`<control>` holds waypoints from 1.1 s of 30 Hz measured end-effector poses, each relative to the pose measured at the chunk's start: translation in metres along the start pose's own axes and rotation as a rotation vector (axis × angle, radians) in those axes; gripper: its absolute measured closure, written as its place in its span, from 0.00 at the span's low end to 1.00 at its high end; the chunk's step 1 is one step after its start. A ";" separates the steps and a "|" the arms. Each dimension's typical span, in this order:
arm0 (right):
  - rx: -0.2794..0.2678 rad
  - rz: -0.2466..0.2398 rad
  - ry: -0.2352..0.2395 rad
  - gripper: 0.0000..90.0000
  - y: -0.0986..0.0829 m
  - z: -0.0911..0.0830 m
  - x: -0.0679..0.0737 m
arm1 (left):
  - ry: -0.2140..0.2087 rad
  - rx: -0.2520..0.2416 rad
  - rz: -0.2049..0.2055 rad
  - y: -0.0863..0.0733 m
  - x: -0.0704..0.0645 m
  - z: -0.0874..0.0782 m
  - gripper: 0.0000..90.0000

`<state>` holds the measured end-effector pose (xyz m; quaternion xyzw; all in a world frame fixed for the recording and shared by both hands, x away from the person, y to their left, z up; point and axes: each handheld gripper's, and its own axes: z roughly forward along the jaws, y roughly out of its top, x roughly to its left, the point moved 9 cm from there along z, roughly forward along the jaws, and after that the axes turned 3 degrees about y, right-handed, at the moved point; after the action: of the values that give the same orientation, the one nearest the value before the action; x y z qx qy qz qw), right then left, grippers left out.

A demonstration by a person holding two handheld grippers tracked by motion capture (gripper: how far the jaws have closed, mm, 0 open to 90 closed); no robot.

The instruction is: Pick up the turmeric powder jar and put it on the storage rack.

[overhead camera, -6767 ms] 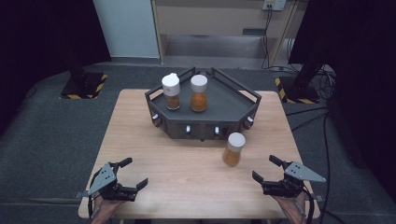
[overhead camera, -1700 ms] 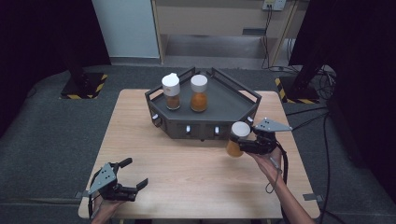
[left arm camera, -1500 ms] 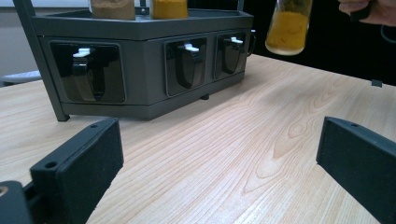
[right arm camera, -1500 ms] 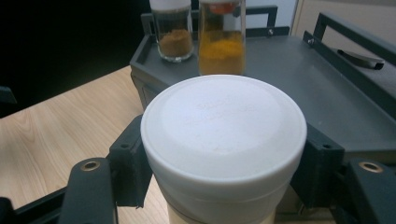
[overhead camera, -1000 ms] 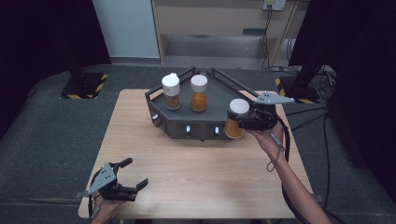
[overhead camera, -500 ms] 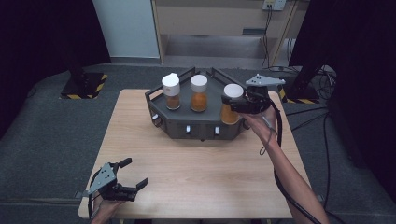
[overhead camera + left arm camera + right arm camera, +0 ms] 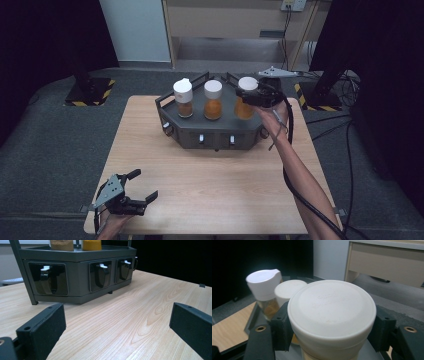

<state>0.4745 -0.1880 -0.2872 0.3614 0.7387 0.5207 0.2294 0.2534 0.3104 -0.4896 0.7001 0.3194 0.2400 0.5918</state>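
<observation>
Right gripper (image 7: 248,96) over rack's (image 7: 210,131) right end, jaws either side of a jar's (image 7: 245,105) cap. To the claw's left in high view, 2 more jars on the rack: middle jar (image 7: 213,100) just beside, far-left jar (image 7: 183,98) beyond it. Rack sits at table's (image 7: 220,185) far edge. Left gripper (image 7: 131,200) well apart, near front-left corner, rack ahead of it.

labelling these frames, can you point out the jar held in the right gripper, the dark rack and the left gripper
jar (image 7: 332,305), right gripper view, on its white lid
dark rack (image 7: 215,135), high view, on its front wall
left gripper (image 7: 141,186), high view, midway between its open jaws
</observation>
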 end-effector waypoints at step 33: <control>0.037 0.045 -0.062 0.37 -0.029 0.042 -0.018 | 0.001 -0.004 -0.005 0.000 0.001 -0.001 0.00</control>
<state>0.5070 -0.1824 -0.3297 0.3982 0.7323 0.5005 0.2337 0.2533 0.3114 -0.4899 0.6981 0.3212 0.2396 0.5934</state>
